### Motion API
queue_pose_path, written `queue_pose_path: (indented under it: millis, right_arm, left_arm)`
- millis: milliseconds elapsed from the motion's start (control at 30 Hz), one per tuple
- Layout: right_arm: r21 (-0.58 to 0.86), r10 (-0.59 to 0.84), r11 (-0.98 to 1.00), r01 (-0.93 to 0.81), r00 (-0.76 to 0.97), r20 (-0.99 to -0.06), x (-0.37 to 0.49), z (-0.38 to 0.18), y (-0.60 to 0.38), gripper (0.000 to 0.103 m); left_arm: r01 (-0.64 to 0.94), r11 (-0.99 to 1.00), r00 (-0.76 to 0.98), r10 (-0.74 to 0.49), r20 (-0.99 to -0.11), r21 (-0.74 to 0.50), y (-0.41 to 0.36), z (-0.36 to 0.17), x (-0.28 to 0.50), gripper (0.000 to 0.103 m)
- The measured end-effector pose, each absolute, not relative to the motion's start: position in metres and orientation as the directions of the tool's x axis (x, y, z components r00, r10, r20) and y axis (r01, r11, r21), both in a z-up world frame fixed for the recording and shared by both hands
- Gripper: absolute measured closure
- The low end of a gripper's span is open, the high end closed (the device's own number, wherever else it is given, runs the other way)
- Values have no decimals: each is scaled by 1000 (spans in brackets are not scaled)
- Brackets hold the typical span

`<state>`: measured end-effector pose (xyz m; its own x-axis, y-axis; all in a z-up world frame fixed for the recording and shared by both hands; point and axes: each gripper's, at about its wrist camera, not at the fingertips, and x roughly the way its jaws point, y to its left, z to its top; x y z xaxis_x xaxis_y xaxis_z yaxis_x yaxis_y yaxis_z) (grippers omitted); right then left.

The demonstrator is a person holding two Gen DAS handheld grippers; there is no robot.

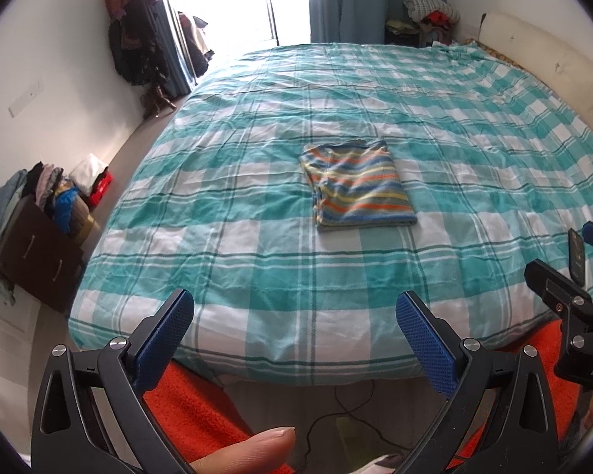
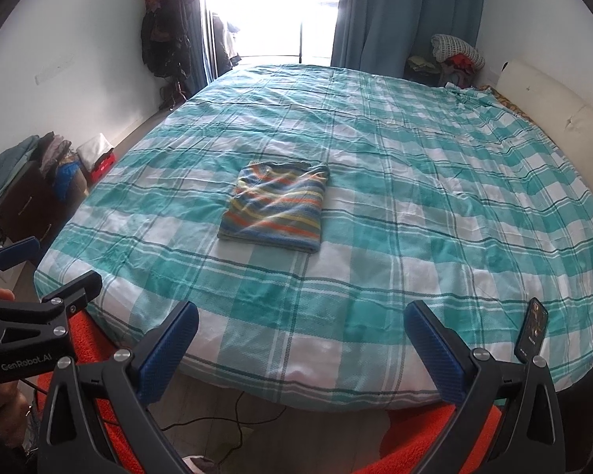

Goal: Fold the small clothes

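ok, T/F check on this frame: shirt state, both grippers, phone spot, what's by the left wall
1. The striped shirt lies folded on the bed. True.
2. The left gripper is shut on the shirt. False: it is open, back at the bed's near edge, apart from the shirt.
3. The right gripper is open and holds nothing. True.
4. The phone sits on top of the shirt. False: it lies on the bed near the right gripper, well away from the shirt.
5. A dresser piled with clothes stands by the left wall. True.
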<state>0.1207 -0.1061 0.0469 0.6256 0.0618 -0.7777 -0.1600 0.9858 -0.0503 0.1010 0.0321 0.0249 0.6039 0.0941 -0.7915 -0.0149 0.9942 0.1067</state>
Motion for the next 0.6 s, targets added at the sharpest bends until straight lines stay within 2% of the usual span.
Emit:
queue_pose_path:
  millis: [600]
  right_arm:
    - [-55,49,988,-145,628,-777,154,42,-104,0]
  left_arm:
    - [-31,995,593,92,-800,92,38,18,128,1]
